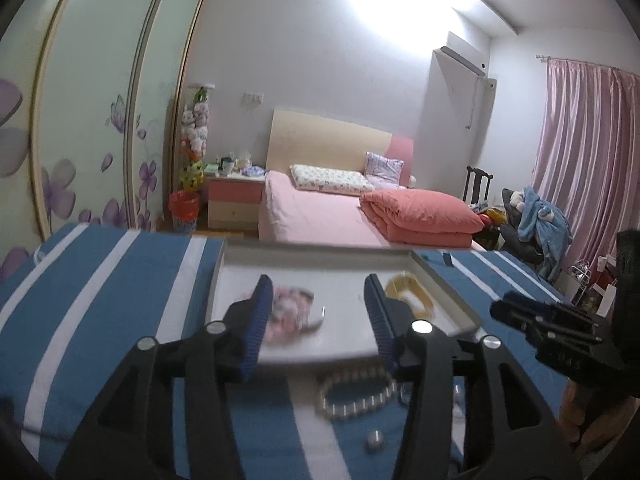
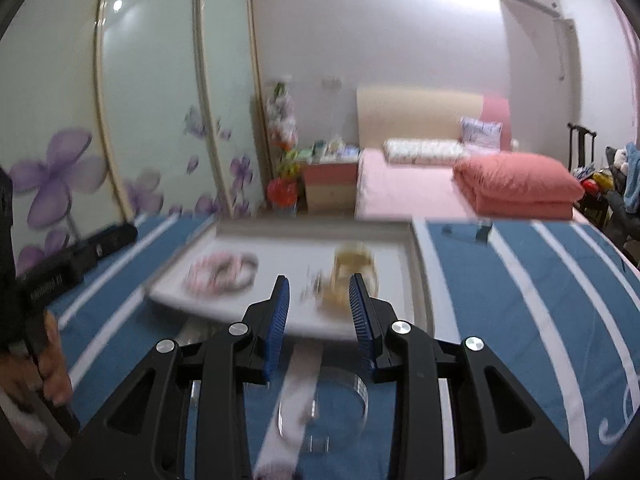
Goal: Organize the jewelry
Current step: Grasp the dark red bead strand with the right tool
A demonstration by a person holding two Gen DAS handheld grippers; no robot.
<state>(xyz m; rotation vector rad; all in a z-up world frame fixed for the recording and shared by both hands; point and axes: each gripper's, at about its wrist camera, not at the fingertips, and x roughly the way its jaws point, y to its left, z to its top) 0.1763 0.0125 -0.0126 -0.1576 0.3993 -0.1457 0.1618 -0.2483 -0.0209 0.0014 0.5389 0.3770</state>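
Nearest, on the blue-and-white striped cloth surface [image 1: 120, 280], not yet in the tray: small silver bead-like piece [image 1: 375, 439], then silver beaded bracelet [image 1: 358, 394] just short of the tray's near edge. Clear transparent ring-shaped bangle [image 2: 340, 400] also on the cloth, below the right gripper [image 2: 319, 316].

Left gripper [image 1: 318, 314] spread wide, holding nothing, hovering over the near part of the shallow white rectangular tray [image 1: 440, 284]. Right gripper open too, somewhat narrower, empty.

Farther, inside the tray: pink-and-white bunched bracelet or hair-tie item [image 1: 290, 308] on the left, yellow-gold chunky bracelet [image 1: 412, 292] on the right. Blurred; exact type unclear.

Estimate: roughly half done, two pieces in, about three left on the cloth. Likely next pick: beaded bracelet or clear bangle.
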